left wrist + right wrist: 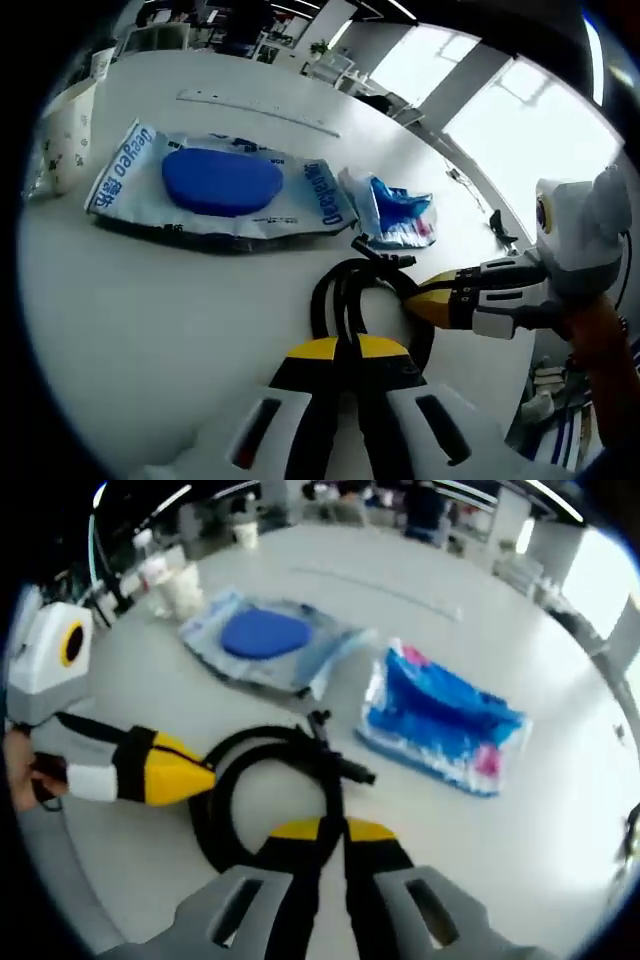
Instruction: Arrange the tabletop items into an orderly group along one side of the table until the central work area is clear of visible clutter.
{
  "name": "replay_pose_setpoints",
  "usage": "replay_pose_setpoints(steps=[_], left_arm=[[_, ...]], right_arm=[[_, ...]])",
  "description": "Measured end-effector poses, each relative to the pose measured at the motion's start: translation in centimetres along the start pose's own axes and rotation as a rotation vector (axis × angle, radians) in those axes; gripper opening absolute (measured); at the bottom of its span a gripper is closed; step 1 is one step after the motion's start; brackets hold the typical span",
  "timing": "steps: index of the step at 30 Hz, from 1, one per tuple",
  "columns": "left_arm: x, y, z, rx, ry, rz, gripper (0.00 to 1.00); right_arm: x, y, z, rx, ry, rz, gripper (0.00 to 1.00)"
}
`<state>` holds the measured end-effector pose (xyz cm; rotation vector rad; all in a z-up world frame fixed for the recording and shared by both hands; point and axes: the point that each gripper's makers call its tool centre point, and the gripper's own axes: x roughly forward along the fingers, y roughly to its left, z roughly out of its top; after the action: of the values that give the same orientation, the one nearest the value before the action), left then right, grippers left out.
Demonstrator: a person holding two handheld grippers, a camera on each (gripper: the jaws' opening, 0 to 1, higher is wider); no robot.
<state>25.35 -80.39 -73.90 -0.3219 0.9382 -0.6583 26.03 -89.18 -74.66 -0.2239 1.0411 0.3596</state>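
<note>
Left fingers (345, 352): you have them closed on the coiled black cable (345, 290), pinching both strands so the loop stays gathered.
Right fingers (333, 832): closed on the same cable (262, 760) from the opposite side, steadying the coil.
Ahead of your fingers: the pack with the blue pad (220, 182) and the small blue packet (398, 215) lie flat on the bench (130, 310), beyond the cable.
Likely reason: held at two points, the coil should move as one bundle.

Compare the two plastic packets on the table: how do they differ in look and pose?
The flat packet is pale with printed lettering and a smooth dark-blue oval inside; the crumpled packet is bright blue with pink at one end. The flat packet lies smooth and spread out; the crumpled packet is bunched and wrinkled. The crumpled packet lies nearer the coiled black cable. Both rest on the white table, apart from each other.
</note>
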Motion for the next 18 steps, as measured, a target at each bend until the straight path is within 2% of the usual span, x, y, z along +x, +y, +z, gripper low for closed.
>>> replay_pose_setpoints(steps=[5, 11, 14, 16, 18], left_arm=[[-0.01, -0.07, -0.04, 0.018, -0.009, 0.018, 0.04], [-0.01, 0.00, 0.01, -0.011, -0.008, 0.034, 0.04], [-0.11, -0.08, 0.13, 0.027, -0.008, 0.038, 0.05], [-0.20, -0.35, 0.32, 0.044, -0.021, 0.020, 0.07], [-0.43, -0.40, 0.75, 0.027, -0.041, 0.017, 0.13]], right_arm=[[0.06, 0.04, -0.06, 0.006, 0.002, -0.005, 0.05], [-0.18, 0.28, -0.12, 0.011, -0.004, -0.018, 0.05], [-0.25, 0.40, -0.14, 0.027, -0.007, -0.017, 0.06], [-0.31, 0.56, -0.11, 0.042, -0.014, -0.004, 0.09], [-0.39, 0.85, -0.04, 0.078, -0.026, 0.019, 0.11]])
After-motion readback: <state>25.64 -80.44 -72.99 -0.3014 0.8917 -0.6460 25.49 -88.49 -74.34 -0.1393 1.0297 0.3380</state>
